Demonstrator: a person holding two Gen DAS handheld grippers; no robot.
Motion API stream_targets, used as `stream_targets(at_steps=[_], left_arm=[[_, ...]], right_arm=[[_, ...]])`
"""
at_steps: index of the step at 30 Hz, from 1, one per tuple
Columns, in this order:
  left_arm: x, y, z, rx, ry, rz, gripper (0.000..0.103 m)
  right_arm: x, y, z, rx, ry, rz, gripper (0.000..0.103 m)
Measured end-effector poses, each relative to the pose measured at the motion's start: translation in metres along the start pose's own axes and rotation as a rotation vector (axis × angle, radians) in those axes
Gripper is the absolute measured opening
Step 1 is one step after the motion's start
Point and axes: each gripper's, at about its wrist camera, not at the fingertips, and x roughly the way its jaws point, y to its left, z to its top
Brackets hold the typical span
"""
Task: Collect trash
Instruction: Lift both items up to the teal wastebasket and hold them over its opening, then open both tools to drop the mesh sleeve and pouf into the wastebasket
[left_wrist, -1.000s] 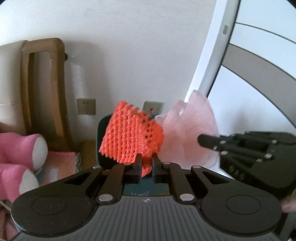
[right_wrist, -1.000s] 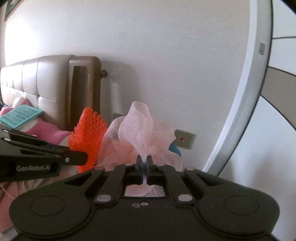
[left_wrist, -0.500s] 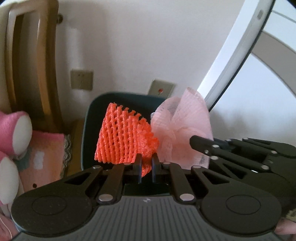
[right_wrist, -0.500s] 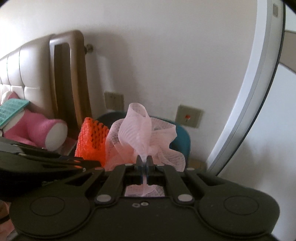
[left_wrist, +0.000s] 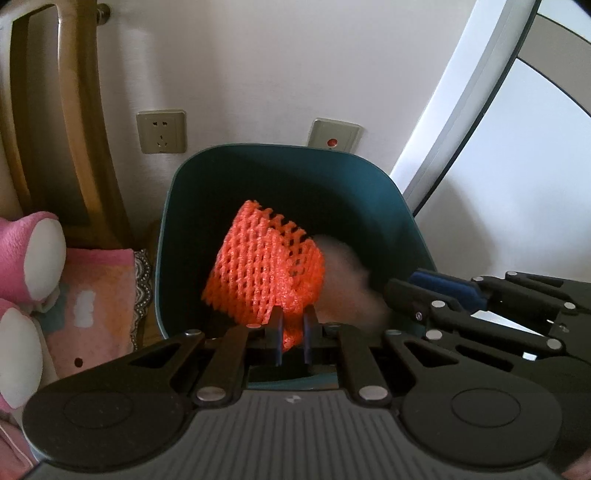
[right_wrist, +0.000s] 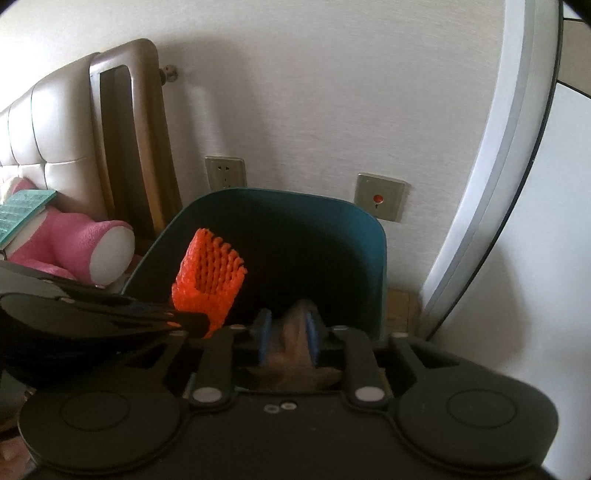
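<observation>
A dark teal trash bin (left_wrist: 280, 155) stands open against the wall; it also shows in the right wrist view (right_wrist: 332, 206). My left gripper (left_wrist: 291, 328) is shut on an orange foam net (left_wrist: 264, 264) and holds it over the bin's mouth; the net also shows in the right wrist view (right_wrist: 207, 277). My right gripper (right_wrist: 286, 332) has opened over the bin. The pink mesh (right_wrist: 293, 332) is slipping down between its fingers, blurred in the left wrist view (left_wrist: 347, 280).
A padded headboard with a wooden post (right_wrist: 136, 140) and a pink plush toy (right_wrist: 85, 247) are left of the bin. Two wall plates (left_wrist: 161, 132) sit on the wall behind it. A white curved panel (right_wrist: 491, 184) stands on the right.
Both grippers have moved down over the bin. My right gripper has opened and the pink mesh is dropping from it. The left still holds the orange net.
</observation>
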Motion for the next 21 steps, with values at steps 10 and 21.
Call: stream_targets(at_steps=[10,21], left_arm=[[-0.009,-0.002,-0.002,0.005,-0.023,0.013,0.020],[-0.046,0.001,-0.014,-0.009,-0.114,-0.005,0.075]], right_arm=[[-0.016,-0.008,-0.007,0.011,-0.032,-0.025,0.045],[-0.048,-0.019,-0.020,0.090,-0.088,-0.039,0.056]])
